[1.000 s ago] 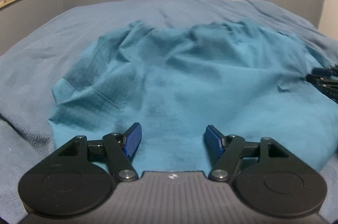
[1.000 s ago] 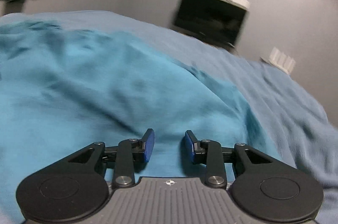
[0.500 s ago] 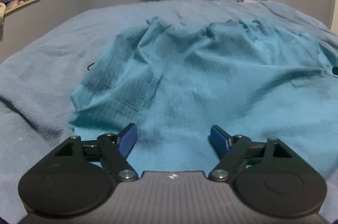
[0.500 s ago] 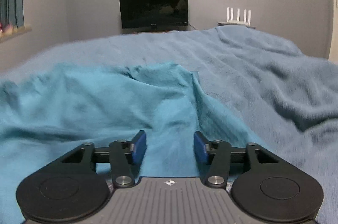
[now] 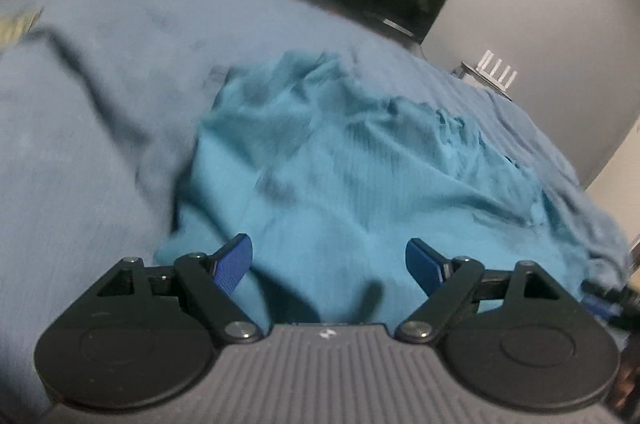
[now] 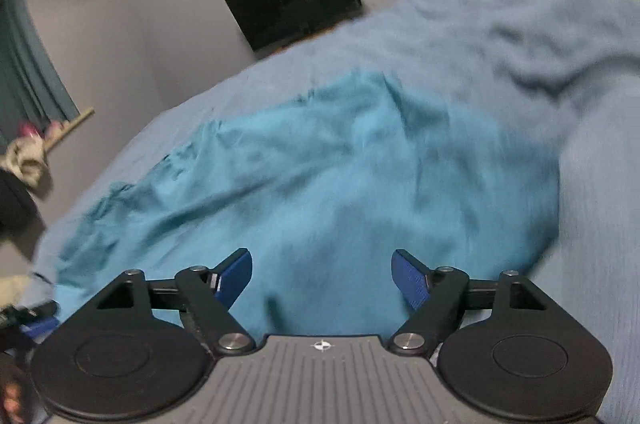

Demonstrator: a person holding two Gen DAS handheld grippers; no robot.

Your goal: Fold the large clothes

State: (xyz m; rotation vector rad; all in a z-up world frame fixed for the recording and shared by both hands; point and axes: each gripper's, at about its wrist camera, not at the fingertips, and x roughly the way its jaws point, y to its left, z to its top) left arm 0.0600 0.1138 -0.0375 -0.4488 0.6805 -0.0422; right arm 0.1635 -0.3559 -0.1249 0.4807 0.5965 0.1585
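Observation:
A large teal garment (image 5: 360, 176) lies rumpled and spread on a blue-grey bed cover (image 5: 88, 152). My left gripper (image 5: 329, 260) is open and empty, just over the garment's near edge close to its left corner. My right gripper (image 6: 322, 270) is open and empty, over the near edge of the same garment (image 6: 320, 176) toward its right side. The right gripper's tip shows at the far right of the left wrist view (image 5: 608, 304), and the left gripper's tip at the far left of the right wrist view (image 6: 36, 320).
The bed cover (image 6: 560, 72) bunches into folds on the right. A dark TV (image 5: 384, 0) stands against the grey wall beyond the bed, with a white router (image 5: 498, 72) beside it. A curtain and window ledge (image 6: 36, 104) are at the left.
Both views have tilted and are motion-blurred. The right gripper's jaws have opened wider. The left gripper has shifted toward the garment's left side.

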